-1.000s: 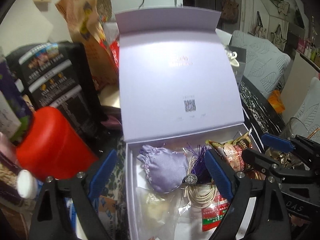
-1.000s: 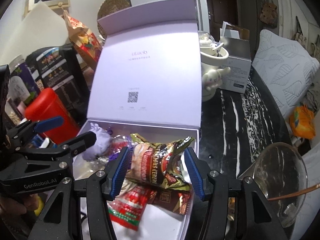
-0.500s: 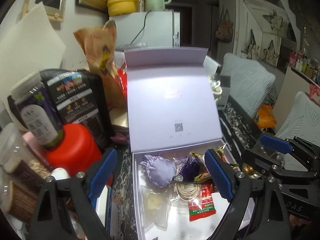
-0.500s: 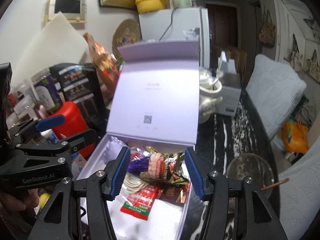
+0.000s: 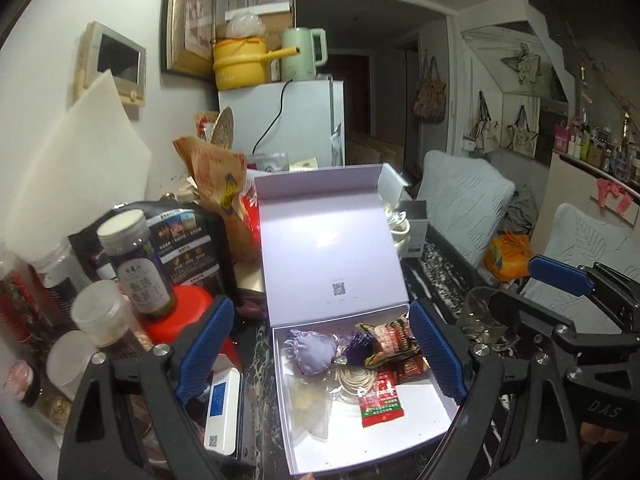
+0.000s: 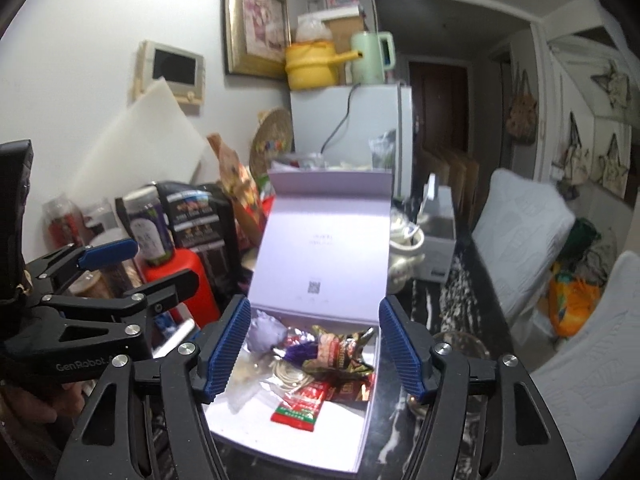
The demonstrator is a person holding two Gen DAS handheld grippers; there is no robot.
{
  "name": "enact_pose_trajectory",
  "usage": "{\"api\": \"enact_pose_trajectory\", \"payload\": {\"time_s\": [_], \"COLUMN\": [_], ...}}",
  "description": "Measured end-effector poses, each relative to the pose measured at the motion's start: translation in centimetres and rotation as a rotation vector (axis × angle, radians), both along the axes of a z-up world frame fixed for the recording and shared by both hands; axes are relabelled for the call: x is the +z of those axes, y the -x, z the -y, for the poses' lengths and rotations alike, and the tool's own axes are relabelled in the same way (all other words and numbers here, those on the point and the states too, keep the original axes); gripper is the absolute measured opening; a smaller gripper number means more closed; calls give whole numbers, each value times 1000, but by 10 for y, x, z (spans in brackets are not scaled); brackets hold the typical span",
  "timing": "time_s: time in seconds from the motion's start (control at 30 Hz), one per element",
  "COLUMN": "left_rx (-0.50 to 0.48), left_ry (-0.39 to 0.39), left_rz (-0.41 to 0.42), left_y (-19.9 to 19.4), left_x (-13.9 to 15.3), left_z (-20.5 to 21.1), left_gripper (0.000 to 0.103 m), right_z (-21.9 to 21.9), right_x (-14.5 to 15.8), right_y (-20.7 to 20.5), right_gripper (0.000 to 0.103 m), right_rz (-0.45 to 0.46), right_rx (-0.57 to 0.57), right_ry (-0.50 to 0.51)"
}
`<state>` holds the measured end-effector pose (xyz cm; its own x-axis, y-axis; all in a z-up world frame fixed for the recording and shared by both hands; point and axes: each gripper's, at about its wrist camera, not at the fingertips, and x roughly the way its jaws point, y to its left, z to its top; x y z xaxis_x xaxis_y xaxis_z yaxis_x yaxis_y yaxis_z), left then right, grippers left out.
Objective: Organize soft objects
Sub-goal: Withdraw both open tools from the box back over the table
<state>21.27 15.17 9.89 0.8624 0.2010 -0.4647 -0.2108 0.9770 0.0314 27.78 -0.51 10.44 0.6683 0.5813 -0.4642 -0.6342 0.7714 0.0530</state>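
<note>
An open lavender box [image 5: 448,416] [image 6: 366,424] stands on the dark marbled table with its lid [image 5: 328,248] upright. Inside lie a lilac drawstring pouch [image 5: 310,350] [image 6: 266,332], a purple tassel [image 5: 354,346], a brown snack packet [image 5: 390,338] [image 6: 340,354], a red sachet [image 5: 380,402] [image 6: 302,404], a coil of cord [image 5: 354,380] and a clear bag [image 5: 308,400]. My left gripper [image 5: 320,356] is open and empty, raised above and in front of the box. My right gripper [image 6: 316,348] is open and empty, also raised over the box.
A red canister [image 5: 188,312], bottles and jars [image 5: 136,260] and dark packets [image 5: 180,236] crowd the left. A glass bowl [image 5: 480,316] [image 6: 460,344] sits right of the box. A white figurine mug [image 6: 406,252] and a small white box [image 6: 440,240] stand behind.
Both grippers have pulled back and up from the box, so it looks smaller and farther. The snack packet that was between the right fingers now lies in the box.
</note>
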Motion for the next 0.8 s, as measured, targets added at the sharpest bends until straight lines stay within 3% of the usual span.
{"api": "enact_pose_trajectory", "payload": {"time_s": [0.17, 0.3, 0.43, 0.8], "left_rx": [-15, -29, -23, -46], "left_ry": [-14, -24, -48, -16], "left_rz": [36, 58, 77, 81], "left_y": [23, 38, 57, 98], "left_x": [14, 18, 20, 6], "left_z": [10, 17, 26, 39], "left_gripper": [91, 102, 102, 102], "right_z": [12, 22, 33, 64], "right_x": [21, 31, 35, 26], "right_y": [28, 50, 68, 108], "right_gripper": [74, 79, 85, 85], "right_rz": [52, 85, 100, 91], "right_rx": [-17, -22, -48, -106], "right_ry": [-15, -17, -26, -53]}}
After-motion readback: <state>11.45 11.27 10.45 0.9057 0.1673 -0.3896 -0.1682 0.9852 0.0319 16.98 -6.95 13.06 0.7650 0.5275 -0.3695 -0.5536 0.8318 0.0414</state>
